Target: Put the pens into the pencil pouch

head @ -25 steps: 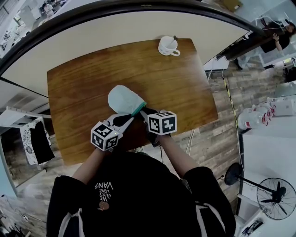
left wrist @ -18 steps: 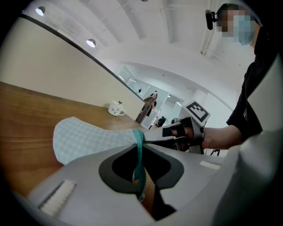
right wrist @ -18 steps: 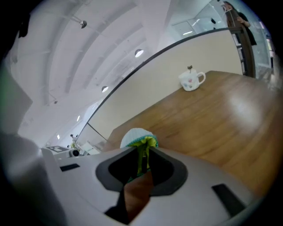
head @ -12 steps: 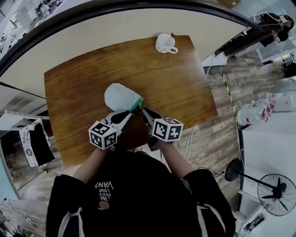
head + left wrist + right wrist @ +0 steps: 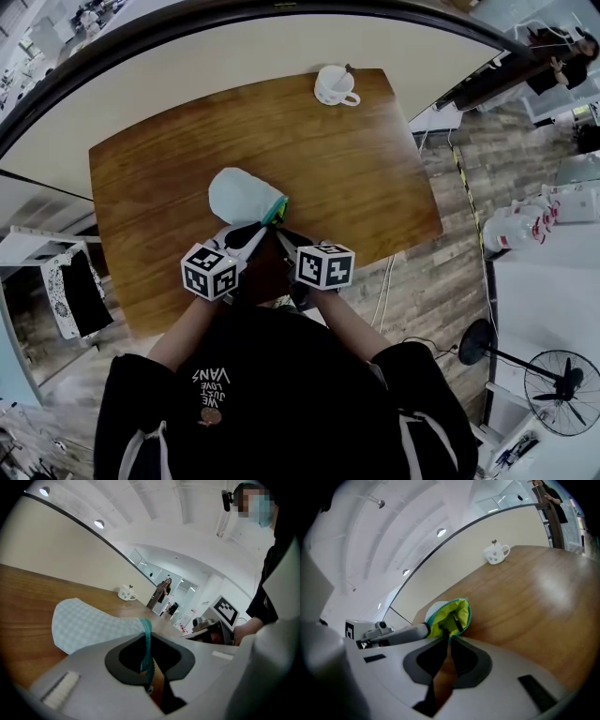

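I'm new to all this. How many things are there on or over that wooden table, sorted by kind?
pencil pouch: 1
mug: 1
tongs: 2, the left tongs and the right tongs, each pinching the pouch's open rim; the right pair's jaws have just been closing on it
Total: 4

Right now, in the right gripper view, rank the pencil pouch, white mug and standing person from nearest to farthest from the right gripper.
1. pencil pouch: open edge between the right gripper jaws, which have just been closing.
2. white mug: far side of the table, upper right.
3. person: beyond the table, top right.
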